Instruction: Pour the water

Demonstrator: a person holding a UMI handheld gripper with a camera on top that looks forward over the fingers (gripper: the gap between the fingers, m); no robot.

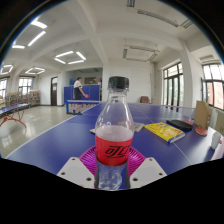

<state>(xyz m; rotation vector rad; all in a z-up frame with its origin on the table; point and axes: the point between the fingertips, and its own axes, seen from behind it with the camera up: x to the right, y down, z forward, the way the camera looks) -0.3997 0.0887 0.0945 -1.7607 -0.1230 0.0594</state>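
Observation:
A clear plastic bottle (114, 130) with a black cap, a red label and a reddish drink inside stands upright between my fingers, over the blue table (55, 142). My gripper (112, 162) is shut on the bottle's lower part, with the pink pads (90, 157) pressed against both of its sides. The bottle's clear base shows between the white fingers (78, 171). I see no cup or other vessel close to the bottle.
Beyond the right finger, a yellow book (163, 131) and a black flat object (181, 125) lie on the table. A brown box-like thing (203, 117) stands further right. Another blue table (82, 104) and a person (77, 89) are at the hall's far end.

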